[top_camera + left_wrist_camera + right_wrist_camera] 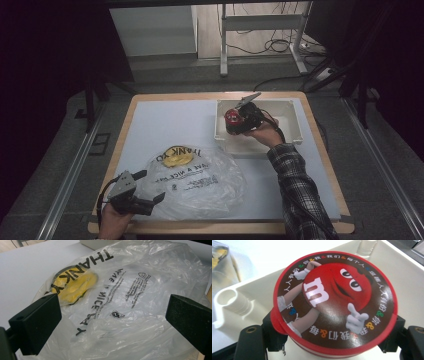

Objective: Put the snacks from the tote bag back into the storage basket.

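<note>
We are gripping a red candy tub (pixel 334 305) with our right gripper (pixel 239 121), jaws pinching it on both sides just under the lid; the lid carries a red cartoon candy figure and a ring of coloured characters. In the high view the tub is sitting in the gripper over the white bin (pixel 295 131) at the far right of the table (pixel 150 125), inside the bin's walls; whether it is touching the bin floor we cannot tell.

Our left gripper (pixel 151 186) is resting at the near left edge of the clear plastic bag (pixel 140 302), jaws spread wide with the film lying between them, the pads not pressing on it as far as we are seeing. The bag is lying flat on the white sheet, near the bin, with black print on it and one yellow item (pixel 75 286) inside at its far left end.

Progress, as we are judging it: one item is bagged, the tub is picked but not bagged. Left: carrying it across, getting the bag mouth open, dropping it in. The mouth is not visibly open yet.
</note>
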`<state>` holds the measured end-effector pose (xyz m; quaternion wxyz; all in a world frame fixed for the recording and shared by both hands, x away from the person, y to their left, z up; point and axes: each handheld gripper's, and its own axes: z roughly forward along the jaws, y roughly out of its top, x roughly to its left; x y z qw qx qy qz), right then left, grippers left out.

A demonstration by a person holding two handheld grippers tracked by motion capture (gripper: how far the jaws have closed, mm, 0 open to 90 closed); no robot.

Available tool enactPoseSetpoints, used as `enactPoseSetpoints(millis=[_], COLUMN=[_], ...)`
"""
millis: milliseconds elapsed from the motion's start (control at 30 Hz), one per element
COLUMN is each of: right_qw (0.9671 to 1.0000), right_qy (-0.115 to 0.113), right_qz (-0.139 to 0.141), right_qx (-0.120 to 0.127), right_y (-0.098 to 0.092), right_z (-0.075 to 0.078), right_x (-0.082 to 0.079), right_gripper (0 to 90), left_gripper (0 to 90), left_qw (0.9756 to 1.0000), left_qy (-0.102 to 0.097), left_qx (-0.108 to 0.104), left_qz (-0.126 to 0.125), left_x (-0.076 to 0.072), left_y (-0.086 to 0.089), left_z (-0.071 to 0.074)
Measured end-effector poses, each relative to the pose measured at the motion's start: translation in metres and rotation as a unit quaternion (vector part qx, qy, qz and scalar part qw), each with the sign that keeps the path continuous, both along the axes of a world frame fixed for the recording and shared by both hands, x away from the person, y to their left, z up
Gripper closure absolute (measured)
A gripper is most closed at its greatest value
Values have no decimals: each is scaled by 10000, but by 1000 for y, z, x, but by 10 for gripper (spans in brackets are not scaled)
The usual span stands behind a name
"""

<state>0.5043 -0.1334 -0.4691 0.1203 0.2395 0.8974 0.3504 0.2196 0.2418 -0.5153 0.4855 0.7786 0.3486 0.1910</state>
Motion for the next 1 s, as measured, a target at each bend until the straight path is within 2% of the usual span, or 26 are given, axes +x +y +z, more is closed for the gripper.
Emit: enactPoseSetpoints(millis=[1000], right_qw=[9999], right_qy=[-88], right_qz=[-78], right_qx=[-86], right_y=[14], right_z=[-19], right_x=[34], right_gripper=[258], left_gripper=[2], left_qw=[10000], left_qy=[-24], left_qx=[-10], left_qz=[20], left_x=[-1], left_y=[1], left_z=[0])
